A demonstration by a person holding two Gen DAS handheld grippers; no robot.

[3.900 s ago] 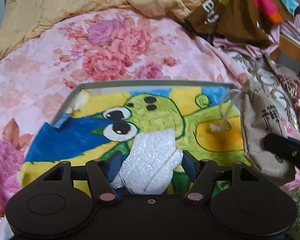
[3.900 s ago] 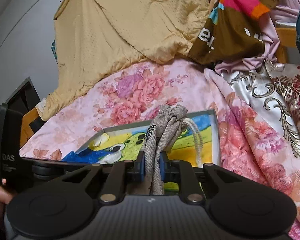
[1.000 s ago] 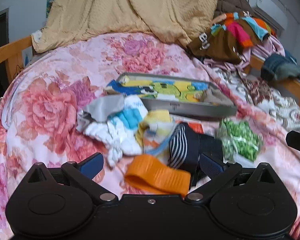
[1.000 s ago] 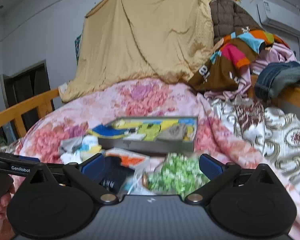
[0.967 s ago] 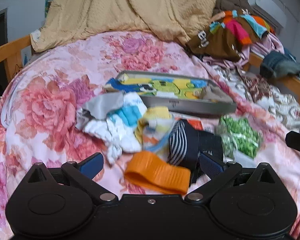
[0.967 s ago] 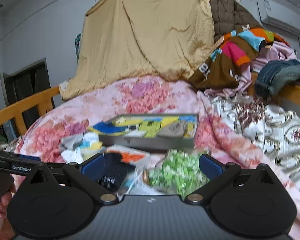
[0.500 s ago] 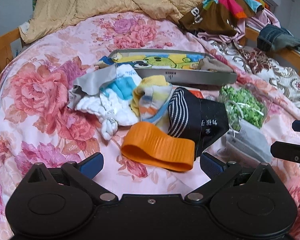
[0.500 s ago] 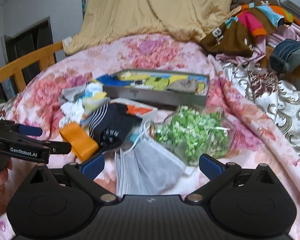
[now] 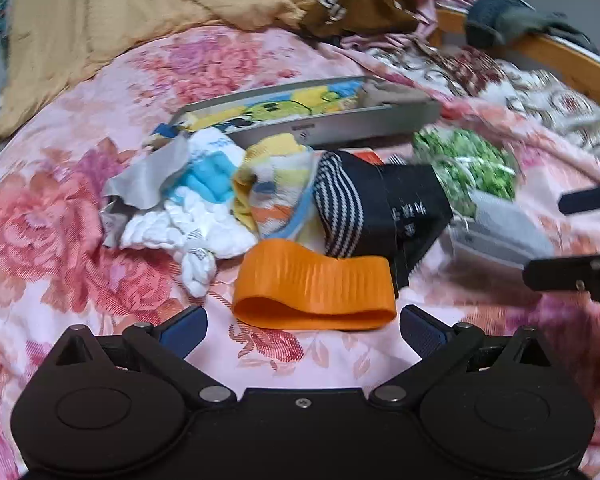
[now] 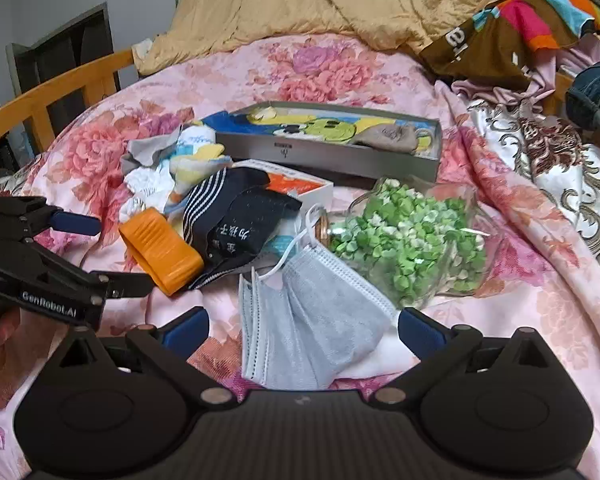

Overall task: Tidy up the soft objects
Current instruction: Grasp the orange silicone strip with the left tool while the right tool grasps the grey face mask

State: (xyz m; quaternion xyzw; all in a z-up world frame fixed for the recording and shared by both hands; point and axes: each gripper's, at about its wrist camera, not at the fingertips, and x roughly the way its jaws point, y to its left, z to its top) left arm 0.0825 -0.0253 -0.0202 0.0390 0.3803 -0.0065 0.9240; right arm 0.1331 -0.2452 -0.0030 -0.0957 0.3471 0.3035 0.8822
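A pile of soft things lies on the pink floral bed in front of a grey tray [image 10: 332, 158] with a cartoon lining. My left gripper [image 9: 302, 326] is open just before an orange band [image 9: 314, 286]. Behind the band lie a black striped sock [image 9: 374, 208], a yellow sock [image 9: 278, 190] and white and blue socks [image 9: 198, 200]. My right gripper [image 10: 302, 330] is open, its fingers either side of a grey face mask [image 10: 312, 332]. A beige pouch [image 10: 388, 138] lies in the tray. A bag of green bits [image 10: 406, 240] sits right of the mask.
A white and orange box [image 10: 296, 186] sits under the dark sock. A tan blanket [image 10: 320, 0] and heaped clothes [image 10: 512, 28] fill the back. A wooden bed rail [image 10: 48, 84] runs along the left. A patterned satin cover [image 10: 560, 168] lies on the right.
Both grippers let go of the white wad and the beige pouch at the tray, pulled back and opened. Over the last second both have dropped lower and closer to the pile.
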